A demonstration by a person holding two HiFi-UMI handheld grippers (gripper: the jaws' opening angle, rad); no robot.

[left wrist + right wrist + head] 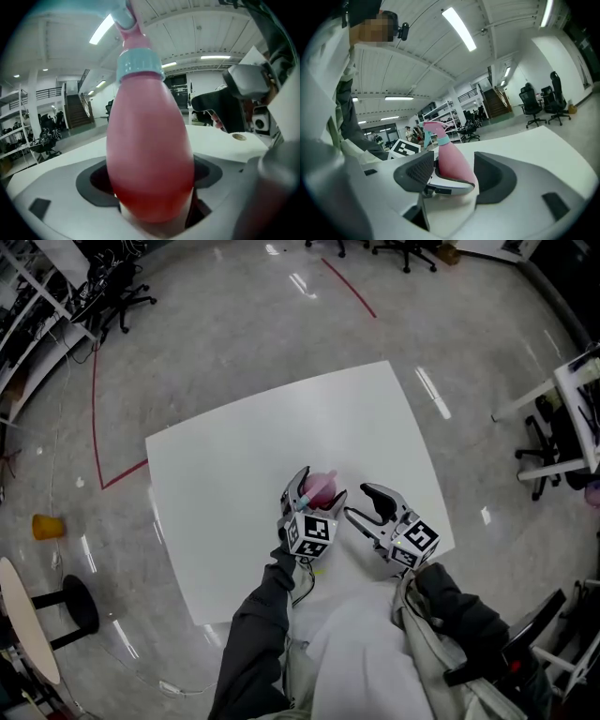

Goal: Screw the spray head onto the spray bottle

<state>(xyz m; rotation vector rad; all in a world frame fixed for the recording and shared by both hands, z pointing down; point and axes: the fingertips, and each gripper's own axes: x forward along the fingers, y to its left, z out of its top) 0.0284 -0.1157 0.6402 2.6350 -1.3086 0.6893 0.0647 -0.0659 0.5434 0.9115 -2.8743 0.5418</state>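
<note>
Pink spray bottle (pixel 150 154), spray head (pixel 136 37) fitted, is clamped in the left gripper (pixel 319 488) at lower centre of frame, over the white tabletop (pixel 281 418). Right gripper (pixel 357 501) beside it: jaws apart, empty.

White table (pixel 234 493) on glossy floor (pixel 234 324)

A white counter (pixel 244 456) stands on a glossy grey floor (pixel 234 324) marked with red tape lines (pixel 95 418). A small orange object (pixel 47 526) lies on the floor to the left, near a black round stool (pixel 80 606). Black office chairs (pixel 534 108) stand near a staircase (pixel 497 104), under long ceiling lights (pixel 459 28).
</note>
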